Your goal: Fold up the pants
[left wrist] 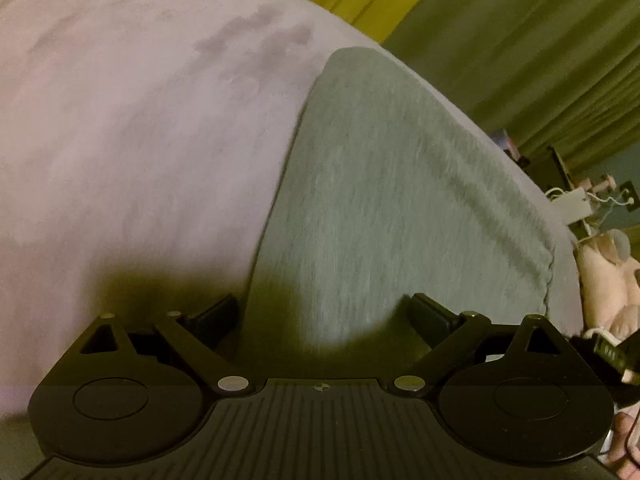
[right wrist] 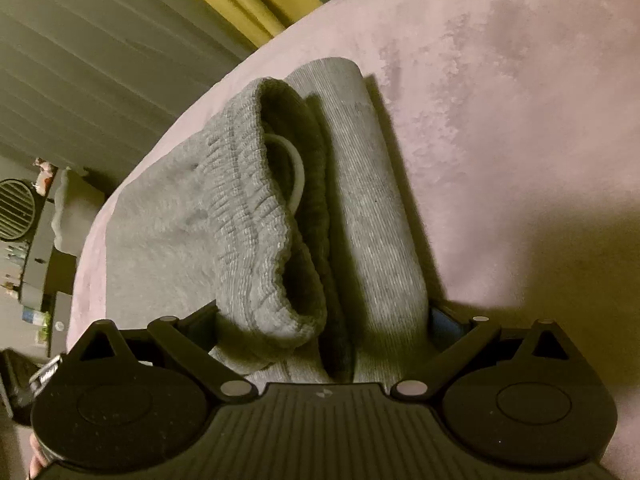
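The grey pants [right wrist: 256,208] are lying folded on a pink blanket [right wrist: 500,100], close to its edge. In the right wrist view the ribbed waistband [right wrist: 248,216] is showing at the top of the bundle, gaping open, with a white cord [right wrist: 296,172] looping out of the opening. A second ribbed layer is lying alongside it, toward the blanket's middle, and a smooth grey panel is spreading out on the other side toward the edge.

The right gripper [right wrist: 324,316] is sitting low over the near end of the bundle with its fingers [right wrist: 200,320] spread wide. The folded cloth is passing between them and filling the gap; whether the pads are pressing it cannot be told.

In the left wrist view the pants [left wrist: 380,200] are showing as one flat, smooth grey panel with a stitched hem on its right side, reaching up to the blanket's [left wrist: 140,140] far edge. The left gripper [left wrist: 324,312] is hovering over the near end of that panel, its jaws standing wide apart with nothing held between them; one finger [left wrist: 430,314] is over the cloth, the other at the cloth's left border.

Beyond the blanket, green and yellow curtains [left wrist: 500,40] are hanging. A pale plush toy [left wrist: 604,276] is sitting at the right of the left view, and a round vent [right wrist: 16,208] is showing at the far left of the right view.
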